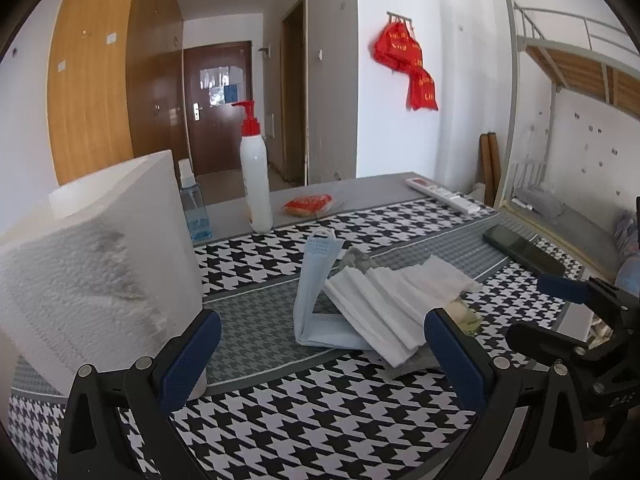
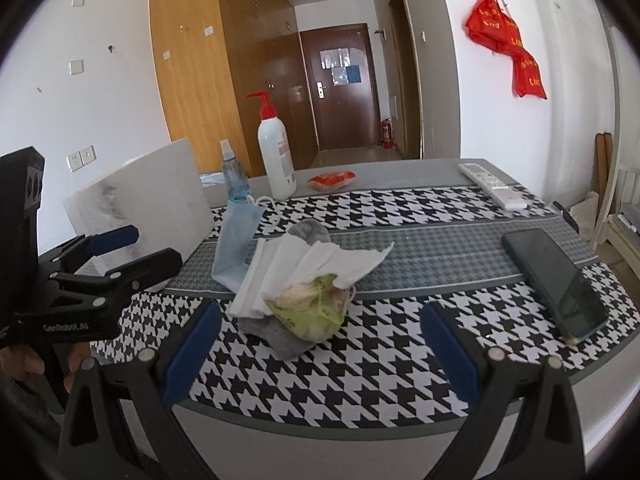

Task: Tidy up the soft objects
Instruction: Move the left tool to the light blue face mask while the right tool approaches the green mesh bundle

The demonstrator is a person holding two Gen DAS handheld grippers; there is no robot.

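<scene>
- Left wrist view: we hold our left gripper [image 1: 322, 354] low over the houndstooth tablecloth [image 1: 320, 412], jaws spread wide with nothing between them.
- Just ahead of it lies the pile of soft things: a blue face mask [image 1: 314, 276] folded and standing partly upright, leaning against a stack of white masks [image 1: 384, 312], with a bit of grey sock [image 1: 358, 260] showing behind.
- A white foam box [image 1: 92, 256] stands close on the left; a pump bottle [image 1: 255, 176] and a small spray bottle [image 1: 194, 208] stand farther back.
- Right wrist view: our right gripper [image 2: 322, 350] also gapes wide and empty, near the table edge.
- A green-and-white crumpled bag [image 2: 310, 312] rests on the grey sock, touching the white masks.
- A dark phone [image 2: 554, 284] lies to the right, well apart from the pile; a white remote [image 2: 492, 186] sits near the far edge.
</scene>
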